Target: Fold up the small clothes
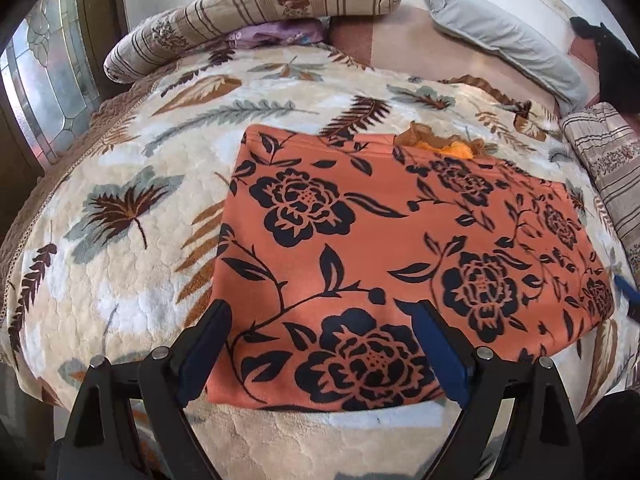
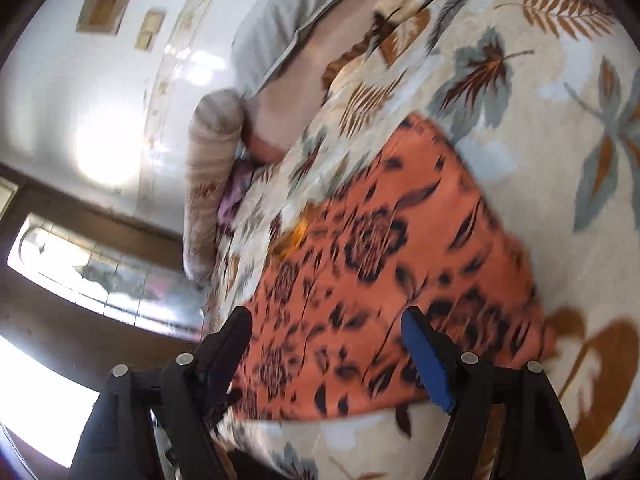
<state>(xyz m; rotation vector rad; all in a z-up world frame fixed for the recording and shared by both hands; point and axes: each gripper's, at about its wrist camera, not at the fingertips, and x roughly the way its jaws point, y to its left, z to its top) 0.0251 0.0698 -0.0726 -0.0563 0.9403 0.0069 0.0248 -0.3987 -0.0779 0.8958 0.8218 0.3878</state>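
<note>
An orange garment with black flowers (image 1: 384, 240) lies flat and folded into a rectangle on the leaf-patterned blanket (image 1: 132, 184). A bright orange tag or lining (image 1: 454, 149) peeks out at its far edge. My left gripper (image 1: 320, 316) hovers over the garment's near edge, wide open, nothing between its fingers. In the right wrist view, tilted and blurred, the same garment (image 2: 400, 264) lies ahead of my right gripper (image 2: 326, 328), which is open and empty above the cloth's near corner. A blue fingertip (image 1: 626, 286) of the right gripper shows at the right edge of the left wrist view.
A striped bolster pillow (image 1: 256, 8) lies at the back of the bed with purple cloth (image 1: 276, 34) under it. A grey pillow (image 1: 496, 32) sits at the back right, a striped cushion (image 1: 612, 168) at the right. A window (image 1: 44, 92) is at left.
</note>
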